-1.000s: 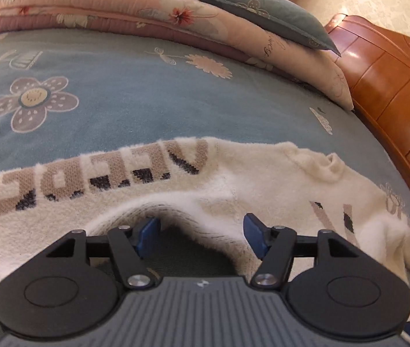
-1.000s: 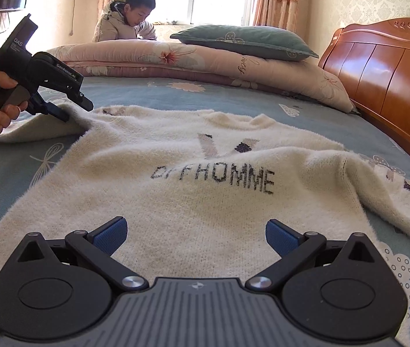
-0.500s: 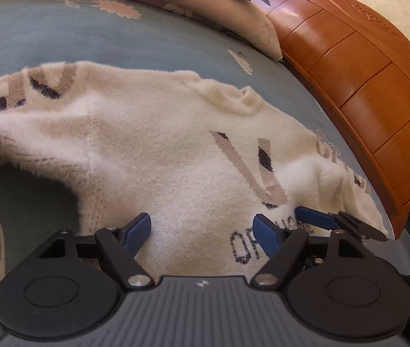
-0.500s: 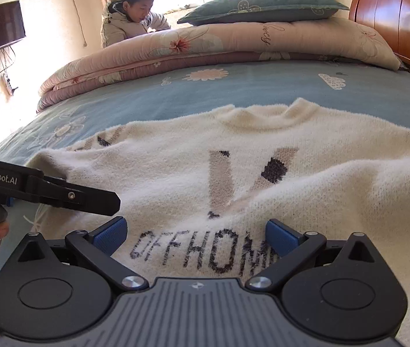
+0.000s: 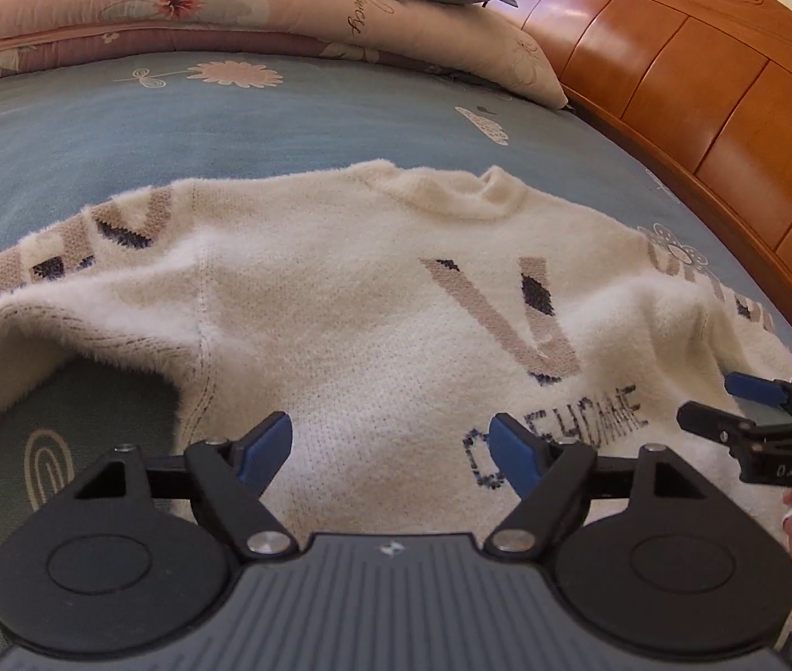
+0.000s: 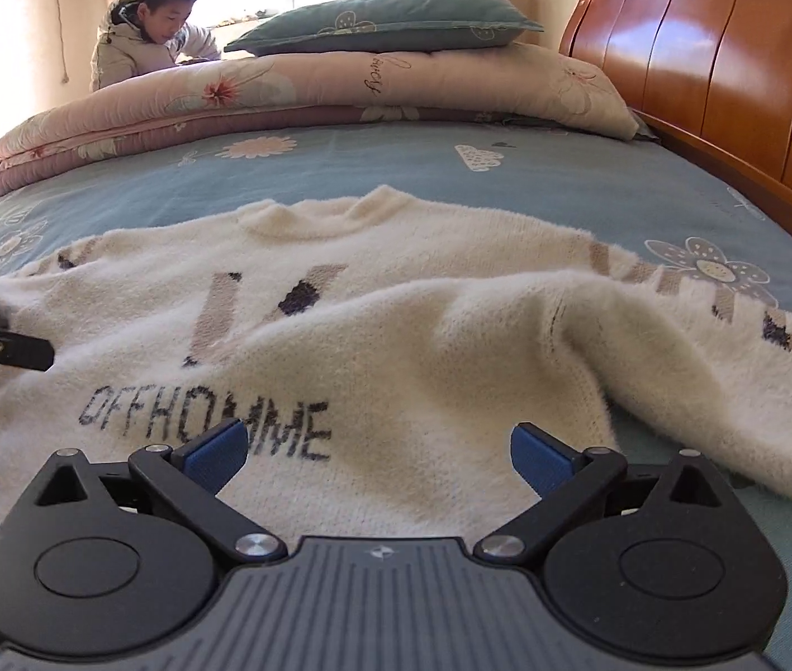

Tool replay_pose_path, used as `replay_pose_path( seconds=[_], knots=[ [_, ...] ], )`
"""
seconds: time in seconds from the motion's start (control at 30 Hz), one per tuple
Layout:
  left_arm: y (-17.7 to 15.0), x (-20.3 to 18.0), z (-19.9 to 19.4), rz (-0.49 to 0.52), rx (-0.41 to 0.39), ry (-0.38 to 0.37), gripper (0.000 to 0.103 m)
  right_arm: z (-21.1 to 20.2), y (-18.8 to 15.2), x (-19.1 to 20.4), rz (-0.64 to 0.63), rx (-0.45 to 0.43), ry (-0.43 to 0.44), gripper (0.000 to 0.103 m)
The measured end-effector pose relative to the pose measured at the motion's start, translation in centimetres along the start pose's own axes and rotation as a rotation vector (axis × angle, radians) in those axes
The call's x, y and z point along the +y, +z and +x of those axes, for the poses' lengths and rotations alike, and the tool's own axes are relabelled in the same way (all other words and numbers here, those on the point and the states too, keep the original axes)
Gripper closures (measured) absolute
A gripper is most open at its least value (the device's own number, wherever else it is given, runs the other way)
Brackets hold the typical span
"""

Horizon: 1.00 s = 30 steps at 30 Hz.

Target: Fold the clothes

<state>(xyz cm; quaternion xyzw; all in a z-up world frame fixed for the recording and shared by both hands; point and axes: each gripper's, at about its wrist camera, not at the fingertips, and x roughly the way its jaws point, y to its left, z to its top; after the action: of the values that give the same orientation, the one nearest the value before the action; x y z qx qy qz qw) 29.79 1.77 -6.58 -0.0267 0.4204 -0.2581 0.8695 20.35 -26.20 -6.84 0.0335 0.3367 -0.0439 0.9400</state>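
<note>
We hold both tools low over the cream fluffy knitted sweater (image 5: 373, 302), which lies front-up on the blue flower-print bed sheet (image 5: 228, 112), its collar toward the folded pink quilt (image 6: 306, 84) and the teal pillow (image 6: 390, 19) that rests on the quilt. The left tool (image 5: 393, 439) hangs over the sweater's lower left front, near the armpit seam; its blue pads have just been opening and now stand spread with only knit showing beneath them, nothing pinched. The right tool (image 6: 376, 450) hovers over the lower right front, just below the dark lettering, likewise spread and empty. We judge that the garment is laid flat so that its sides can be taken and turned inward, and that the tools stand wide to take a thick bunch of knit.

The left sleeve arches up from the sheet, hiding what lies under it. The hem nearest us is covered by the tool bodies, and both cuffs are cut off at the frame edges. The wooden headboard (image 6: 731, 67) stands to the sweater's right. A person (image 6: 155, 28) sits beyond the quilt.
</note>
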Motion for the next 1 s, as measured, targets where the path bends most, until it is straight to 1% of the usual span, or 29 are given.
replay_pose_path(
  seconds=[0.03,0.1,0.17,0.2,0.27,0.3,0.33,0.37,0.4,0.47,0.53,0.6,0.63,0.67,0.7,0.77,0.8,0.9,1.0],
  knots=[
    [-0.2,-0.2,-0.1,-0.005,0.006,-0.005,0.025,0.8,0.3,-1.0,0.016,0.004,-0.019,0.005],
    [-0.5,-0.1,0.2,-0.03,0.014,-0.022,0.025,2.3,0.9,-2.9,0.051,0.018,-0.05,0.017],
    [-0.8,0.3,0.7,-0.059,0.015,-0.037,0.024,3.2,0.8,-5.0,0.088,0.035,-0.023,0.023],
    [-0.8,0.5,1.1,-0.077,0.013,-0.04,0.024,3.4,0.7,-5.8,0.094,0.035,-0.031,0.023],
    [-0.8,0.8,1.5,-0.069,0.016,-0.036,0.024,3.4,0.7,-6.8,0.089,0.024,-0.083,0.023],
    [-0.9,0.9,1.7,-0.066,0.016,-0.033,0.024,3.4,0.7,-7.4,0.109,0.021,-0.071,0.023],
    [-0.9,1.0,1.9,-0.063,0.015,-0.033,0.022,3.5,0.5,-8.1,0.143,0.029,-0.031,0.023],
    [-1.0,1.1,2.0,-0.062,0.014,-0.042,0.019,4.0,0.4,-8.6,0.175,0.063,0.025,0.023],
    [-1.0,1.1,2.1,-0.06,0.01,-0.051,0.018,4.3,0.2,-8.8,0.174,0.079,0.058,0.023],
    [-1.1,1.1,2.2,-0.06,0.007,-0.053,0.016,4.7,0.0,-8.4,0.12,0.061,0.066,0.025],
    [-1.1,1.0,2.2,-0.051,0.002,-0.048,0.016,4.9,0.3,-8.2,0.104,0.065,0.073,0.03],
    [-1.1,1.0,2.3,-0.046,-0.002,-0.042,0.016,4.7,0.6,-8.2,0.105,0.08,0.081,0.045],
    [-1.1,1.0,2.3,-0.044,-0.003,-0.041,0.016,4.5,0.7,-8.0,0.095,0.089,0.074,0.049],
    [-1.1,1.0,2.3,-0.043,-0.004,-0.04,0.016,4.1,0.8,-7.9,0.081,0.094,0.063,0.059],
    [-1.1,1.0,2.3,-0.044,-0.005,-0.04,0.016,3.7,0.7,-7.9,0.074,0.099,0.047,0.072],
    [-1.1,1.1,2.3,-0.05,-0.007,-0.041,0.016,3.1,0.6,-8.2,0.081,0.111,0.014,0.087],
    [-1.1,1.1,2.3,-0.054,-0.007,-0.042,0.016,2.9,0.6,-8.4,0.093,0.116,0.007,0.089],
    [-1.0,1.4,2.1,-0.07,-0.012,-0.036,0.016,2.6,0.3,-8.7,0.108,0.133,-0.026,0.089],
    [-0.8,1.8,1.9,-0.084,-0.025,-0.002,0.016,2.2,0.2,-8.4,0.102,0.146,-0.05,0.09]
  ],
)
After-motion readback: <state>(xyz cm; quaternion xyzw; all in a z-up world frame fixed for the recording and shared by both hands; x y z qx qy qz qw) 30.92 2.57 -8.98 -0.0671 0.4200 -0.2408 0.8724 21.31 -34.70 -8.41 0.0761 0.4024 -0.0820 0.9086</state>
